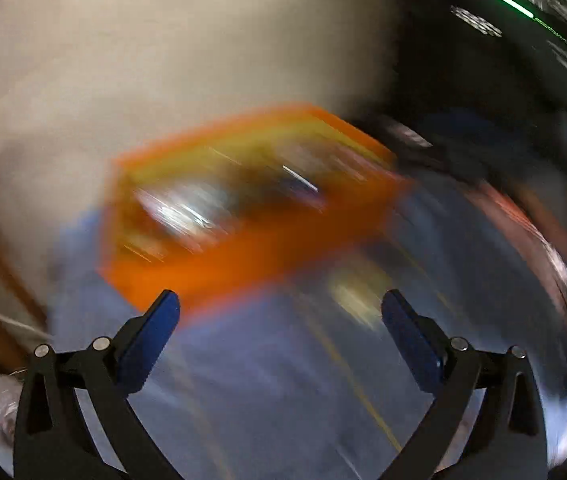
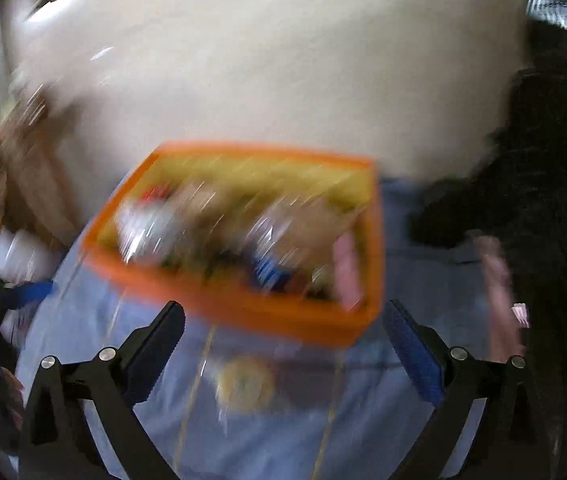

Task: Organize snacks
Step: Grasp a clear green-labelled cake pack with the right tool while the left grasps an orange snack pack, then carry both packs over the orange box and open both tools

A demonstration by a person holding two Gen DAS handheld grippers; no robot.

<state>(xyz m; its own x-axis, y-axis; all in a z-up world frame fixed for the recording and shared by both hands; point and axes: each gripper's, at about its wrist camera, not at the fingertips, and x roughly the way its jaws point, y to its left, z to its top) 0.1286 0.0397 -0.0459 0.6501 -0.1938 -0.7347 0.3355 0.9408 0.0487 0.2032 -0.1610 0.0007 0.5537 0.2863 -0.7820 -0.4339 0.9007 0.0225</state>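
Left gripper was wide open w/ nothing held, orange bin of blurred snacks just beyond its fingertips on blue cloth; right-wrist view: right gripper likewise agape, empty, bin just ahead.

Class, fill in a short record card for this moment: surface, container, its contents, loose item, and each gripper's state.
surface: blue cloth with thin yellow lines
container: orange bin, yellow inside, resting on the cloth
contents: several wrapped snacks, too blurred to name
loose item: round yellowish snack on the cloth, in front of the bin
left gripper: open, nothing between its jaws
right gripper: open, nothing between its jaws
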